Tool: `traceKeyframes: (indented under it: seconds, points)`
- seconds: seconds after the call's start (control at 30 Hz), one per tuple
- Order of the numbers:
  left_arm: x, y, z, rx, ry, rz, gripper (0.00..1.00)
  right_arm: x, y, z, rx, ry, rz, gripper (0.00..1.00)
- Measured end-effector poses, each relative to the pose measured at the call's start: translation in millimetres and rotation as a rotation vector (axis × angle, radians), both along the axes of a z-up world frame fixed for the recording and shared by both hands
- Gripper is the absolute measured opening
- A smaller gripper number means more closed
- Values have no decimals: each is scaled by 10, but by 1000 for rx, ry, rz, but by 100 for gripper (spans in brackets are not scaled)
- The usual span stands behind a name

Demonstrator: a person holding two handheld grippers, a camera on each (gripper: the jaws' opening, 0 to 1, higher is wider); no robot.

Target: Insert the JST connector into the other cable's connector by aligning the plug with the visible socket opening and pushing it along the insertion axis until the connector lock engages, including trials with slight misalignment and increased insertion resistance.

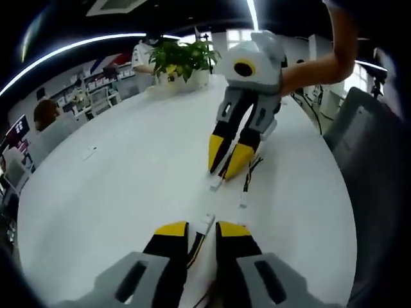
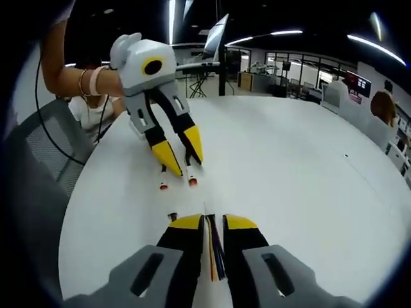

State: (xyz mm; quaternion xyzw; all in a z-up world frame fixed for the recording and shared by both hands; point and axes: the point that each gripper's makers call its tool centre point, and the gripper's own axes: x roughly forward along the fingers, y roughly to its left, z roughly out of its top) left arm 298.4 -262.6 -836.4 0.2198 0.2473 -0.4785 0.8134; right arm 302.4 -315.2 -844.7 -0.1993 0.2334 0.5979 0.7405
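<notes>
The left gripper grips one cable with its white connector jutting past the jaws, facing the right gripper, clenched on the other cable, whose plug lies nearly in line, apart, over the table.

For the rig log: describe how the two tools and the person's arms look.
Both tools match: the left tool and right tool have grey bodies and black jaws with yellow tips. Each carries a pale grey box on top, with a yellow ring around the lens. One wrist wears a band and bangles.
</notes>
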Motion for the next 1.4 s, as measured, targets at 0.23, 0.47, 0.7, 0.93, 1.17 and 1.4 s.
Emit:
traceKeyframes:
  seconds: [0.23, 0.47, 0.7, 0.93, 1.17, 1.4]
  points:
    - [-7, -60, -19, -5, 6, -35, 5, -16, 23, -8, 10, 1, 15, 6]
    - [26, -66, -21, -10, 3, -36, 3, -10, 39, -47, 14, -11, 33, 8]
    - [36, -52, -57, 2, 7, -38, 3, 1, 40, -45, 34, -12, 36, 5]
    - [30, -60, -64, 2, -3, -48, 3, 38, 34, -41, 25, -67, 43, 6]
    - [17, -67, -52, -13, -13, -56, 2, 21, 45, -42, 44, -38, 42, 5]
    - [6, -76, -56, -21, 13, -35, 0, -33, 55, -30, 52, -24, 67, 4]
